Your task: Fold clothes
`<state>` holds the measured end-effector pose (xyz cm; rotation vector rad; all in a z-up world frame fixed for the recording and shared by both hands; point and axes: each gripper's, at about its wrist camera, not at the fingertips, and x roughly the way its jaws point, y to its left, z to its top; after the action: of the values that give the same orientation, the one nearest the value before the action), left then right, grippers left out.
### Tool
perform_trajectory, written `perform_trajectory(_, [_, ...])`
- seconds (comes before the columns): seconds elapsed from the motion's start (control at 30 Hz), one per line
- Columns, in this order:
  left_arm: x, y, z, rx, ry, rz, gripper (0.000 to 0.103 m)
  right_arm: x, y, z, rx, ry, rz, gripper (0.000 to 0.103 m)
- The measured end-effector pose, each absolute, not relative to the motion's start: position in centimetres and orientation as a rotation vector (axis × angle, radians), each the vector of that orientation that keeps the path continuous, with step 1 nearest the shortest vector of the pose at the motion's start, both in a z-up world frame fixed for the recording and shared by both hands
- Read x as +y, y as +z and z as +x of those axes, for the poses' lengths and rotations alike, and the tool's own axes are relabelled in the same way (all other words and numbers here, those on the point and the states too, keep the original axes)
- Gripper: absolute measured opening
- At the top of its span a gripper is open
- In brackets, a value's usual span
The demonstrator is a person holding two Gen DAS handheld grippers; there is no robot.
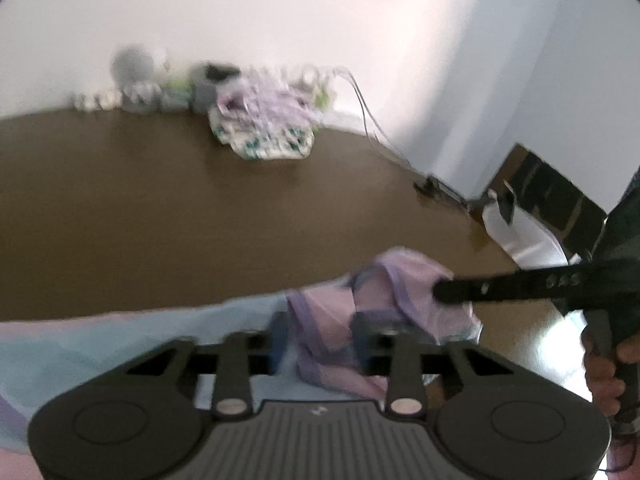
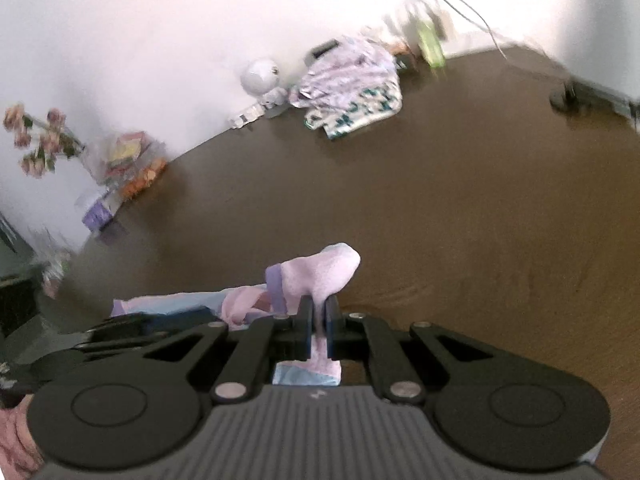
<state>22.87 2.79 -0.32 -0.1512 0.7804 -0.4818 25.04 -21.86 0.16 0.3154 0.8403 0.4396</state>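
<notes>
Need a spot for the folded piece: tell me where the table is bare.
Bare: the brown table between the pink garment and the patterned clothes pile. Crowded: the wall edge, with flowers, clutter and that pile.

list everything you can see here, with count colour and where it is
garment: one, pink with purple trim, near table edge, pinched by right gripper
cloth: one, light blue, under the garment
clothes pile: one, lilac and white-green print, far table edge by wall
table: one, dark brown
flowers: one bunch, pink, far left by wall
round object: one, white, by wall
cables: white, along wall
left gripper: black, fingers apart around garment, grip unclear
right gripper: black, shut on garment
hand: one, holding right gripper's handle
</notes>
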Motion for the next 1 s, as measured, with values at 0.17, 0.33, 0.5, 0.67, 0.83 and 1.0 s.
perform_trajectory(0.17, [2.6, -1.9, 24.3, 0.825, -0.506, -0.191, 0.019, -19.0, 2.5, 24.5, 0.795, 0.464, 0.191, 0.006])
perform_trajectory(0.33, [6.1, -0.4, 22.6, 0.761, -0.477, -0.26, 0.064, -15.5, 4.7, 24.2, 0.75, 0.505, 0.078, 0.006])
perform_trajectory(0.5, [10.3, 0.2, 20.8, 0.732, -0.403, -0.267, 0.067, -11.0, 5.4, 23.8, 0.741, 0.557, -0.044, 0.005])
perform_trajectory(0.67, [13.5, 0.0, 20.1, 0.73, -0.35, -0.309, 0.067, -6.8, 5.2, 23.1, 0.744, 0.604, -0.168, 0.005])
perform_trajectory(0.83, [15.5, 0.4, 18.9, 0.714, -0.32, -0.315, 0.067, -3.1, 4.3, 22.2, 0.752, 0.645, -0.324, 0.006])
perform_trajectory(1.0, [16.2, 0.1, 18.5, 0.722, -0.31, -0.337, 0.067, -0.6, 2.9, 22.0, 0.781, 0.666, -0.391, 0.006])
